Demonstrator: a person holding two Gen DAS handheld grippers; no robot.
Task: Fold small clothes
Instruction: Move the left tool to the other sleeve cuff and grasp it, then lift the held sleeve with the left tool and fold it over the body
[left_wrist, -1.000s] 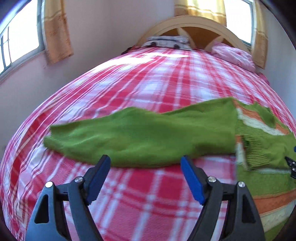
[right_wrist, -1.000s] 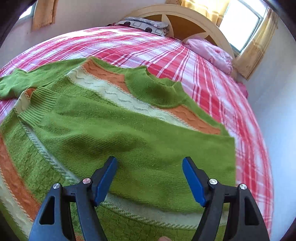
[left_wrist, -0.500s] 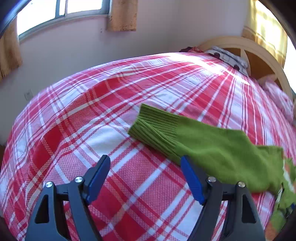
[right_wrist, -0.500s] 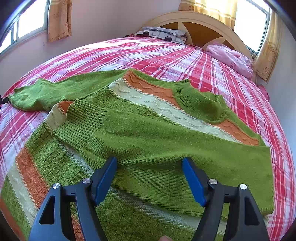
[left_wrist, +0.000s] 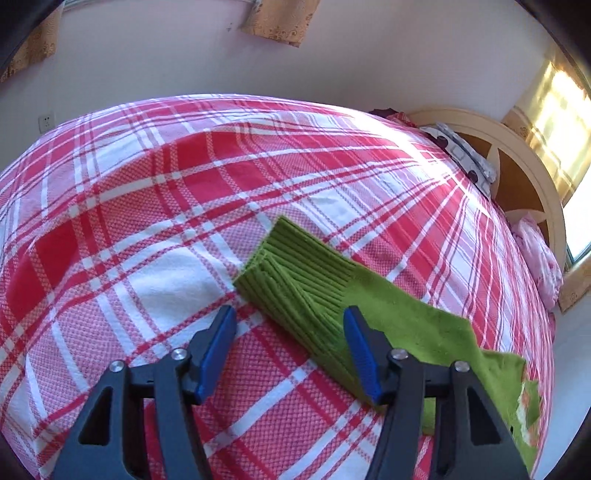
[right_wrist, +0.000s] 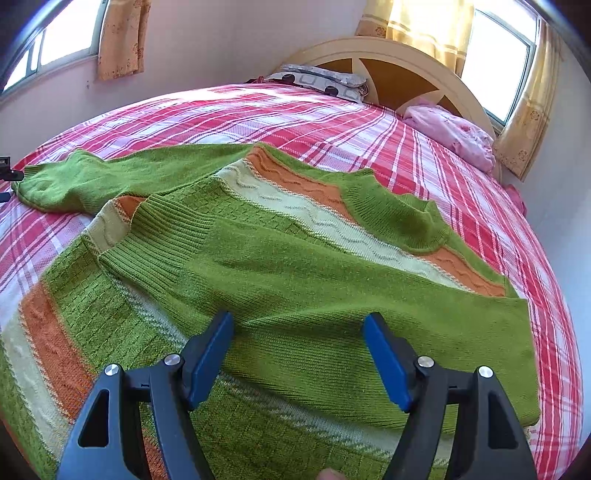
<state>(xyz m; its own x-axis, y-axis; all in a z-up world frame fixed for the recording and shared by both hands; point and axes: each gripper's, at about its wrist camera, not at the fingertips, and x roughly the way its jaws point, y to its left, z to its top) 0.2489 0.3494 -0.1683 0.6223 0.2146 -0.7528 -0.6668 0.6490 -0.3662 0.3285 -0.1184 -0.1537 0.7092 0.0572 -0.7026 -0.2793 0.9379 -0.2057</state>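
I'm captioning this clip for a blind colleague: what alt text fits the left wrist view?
The open left gripper hovers low over the ribbed cuff of a green sweater sleeve lying flat on a red-and-white plaid bedspread. A cream headboard and pillows sit at far right.

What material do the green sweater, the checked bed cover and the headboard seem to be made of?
Sweater: knitted yarn, probably wool or acrylic; ribbed cuff and cable stripes show, with a soft matte look.
Bed cover: woven cloth, likely cotton; a fine grid weave is visible, no shine.
Headboard: looks like painted wood, a smooth cream frame around brown panels, though the exact material is uncertain.
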